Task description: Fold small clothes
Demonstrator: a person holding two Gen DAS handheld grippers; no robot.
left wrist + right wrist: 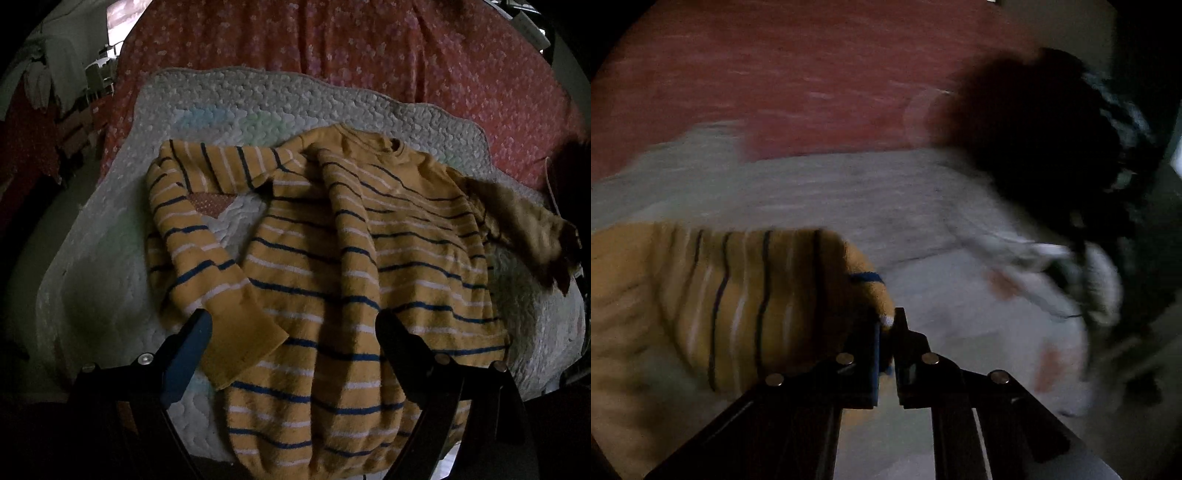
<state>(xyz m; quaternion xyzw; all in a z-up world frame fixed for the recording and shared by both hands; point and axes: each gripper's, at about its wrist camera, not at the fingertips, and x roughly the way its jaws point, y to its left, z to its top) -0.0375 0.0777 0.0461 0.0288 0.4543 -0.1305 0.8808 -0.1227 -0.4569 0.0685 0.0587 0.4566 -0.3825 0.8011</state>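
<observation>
Across the left wrist view, going from the left of the frame, my left gripper (295,332) hangs with its fingers spread wide and nothing between them, low over the hem of the striped sweater (332,258). That sweater lies face up on a white quilted mat (221,99), which sits on a red flowered bedspread (369,44). Its left sleeve (192,258) is bent down alongside the body, the cuff lying just beside my left finger; I judge the open fingers are poised there to take either cuff or hem next. A thick ridge of cloth runs down the middle, so the body is not yet flat.

Toward the right edge of that frame the other sleeve (524,229) is lifted and blurred. In the right wrist view, my right gripper (886,328) has its fingers pinched nearly together on that sleeve's tip, probably to carry it inward across the body. A dark blurred shape fills the upper right; I cannot tell what it is.
</observation>
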